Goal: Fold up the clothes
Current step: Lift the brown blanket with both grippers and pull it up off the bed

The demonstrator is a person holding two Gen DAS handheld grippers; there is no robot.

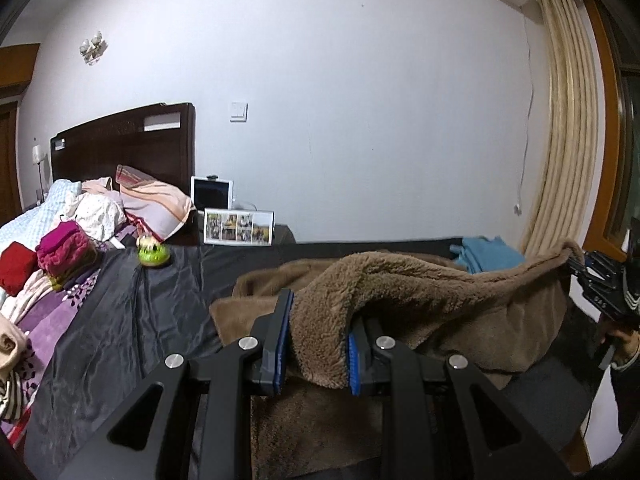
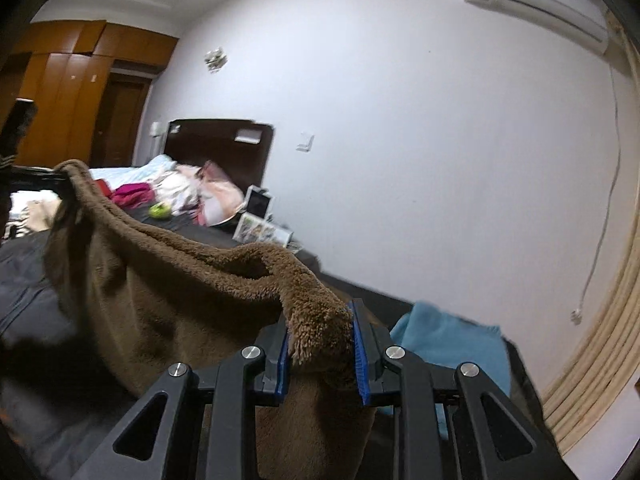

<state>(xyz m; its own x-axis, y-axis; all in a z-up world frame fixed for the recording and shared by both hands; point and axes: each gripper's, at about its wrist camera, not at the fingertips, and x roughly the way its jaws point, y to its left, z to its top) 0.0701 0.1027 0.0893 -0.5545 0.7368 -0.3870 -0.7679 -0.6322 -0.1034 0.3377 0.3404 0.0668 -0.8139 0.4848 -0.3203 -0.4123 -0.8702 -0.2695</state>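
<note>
While the left gripper point(image 1: 318, 340) clamps its blue-padded fingers point(image 1: 280, 344) on one corner of the brown fleece garment point(image 1: 420, 292), the fabric hangs lifted above the bed's dark sheet point(image 1: 120, 320), stretched toward the right gripper point(image 1: 576, 270) at the far edge. From the right wrist, that gripper's fingers point(image 2: 360, 360) pinch the opposite corner; a folded blue cloth point(image 2: 448, 340) lies behind.

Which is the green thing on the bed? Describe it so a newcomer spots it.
Start at the dark headboard, then drop to the striped pillow leaning against it. Just below the pillow, on the black sheet, sits the small round toy. It is the only lime-green item; the folded clothes nearby are magenta and red.
</note>
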